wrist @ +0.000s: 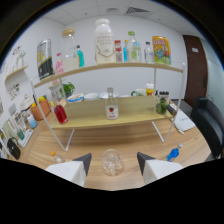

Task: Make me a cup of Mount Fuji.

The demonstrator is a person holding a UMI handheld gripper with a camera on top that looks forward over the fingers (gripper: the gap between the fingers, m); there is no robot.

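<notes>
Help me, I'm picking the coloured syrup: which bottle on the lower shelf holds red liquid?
The bottle at that shelf's left end; the centre bottle looks clear with a label.

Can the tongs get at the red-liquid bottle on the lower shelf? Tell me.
Probably yes. The tongs are open, with a clear glass between the fingers. The red bottle stands at the shelf's front edge with nothing before it, though the glass occupies the tongs.

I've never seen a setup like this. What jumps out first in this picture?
A clear empty glass stands on the wooden table between the open gripper fingers, with a gap on each side. Beyond it, a two-tier shelf holds a bottle of red liquid and a small flask below, and a row of bottles on top.
</notes>
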